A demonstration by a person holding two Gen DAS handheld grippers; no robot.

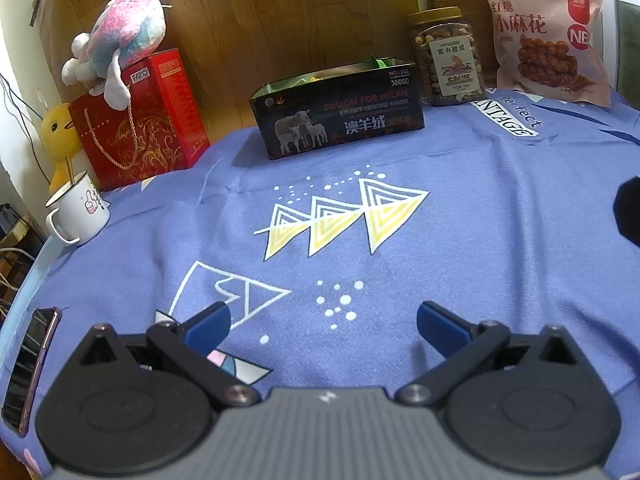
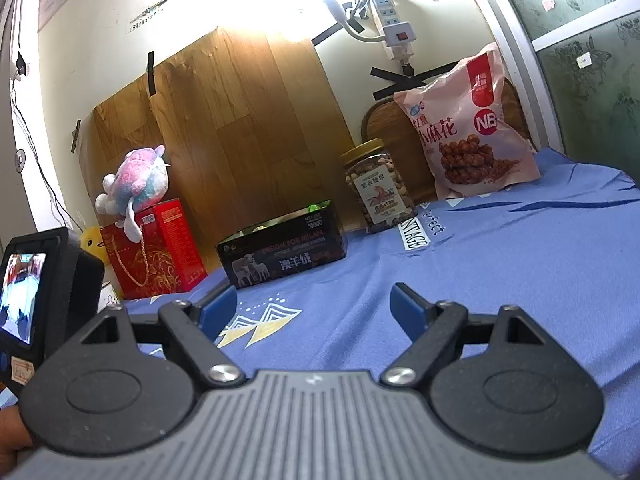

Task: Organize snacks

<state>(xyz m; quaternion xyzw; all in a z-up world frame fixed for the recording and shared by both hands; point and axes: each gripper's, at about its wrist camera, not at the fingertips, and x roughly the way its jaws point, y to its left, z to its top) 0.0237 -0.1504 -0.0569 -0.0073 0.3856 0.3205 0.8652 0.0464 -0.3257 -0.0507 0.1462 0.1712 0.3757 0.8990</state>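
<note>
Left gripper (image 1: 322,322): blue-padded jaws spread wide, nothing between them, held low over the purple printed tablecloth (image 1: 460,240). Right gripper (image 2: 310,308): jaws likewise spread, empty.

Straight ahead of both grippers, at the far edge of the cloth, stands an open black box (image 1: 340,114) printed with sheep, with green and yellow contents showing above its rim. Ahead and right of it: a gold-lidded nut jar (image 1: 446,56), then a pink bag of twisted snacks (image 1: 548,36) leaning upright.

Ahead-left: a red gift box (image 1: 140,120) with a plush toy (image 1: 116,40) on top, and a white mug (image 1: 78,210) nearer. A phone (image 1: 32,364) lies at the left gripper's near left.
</note>
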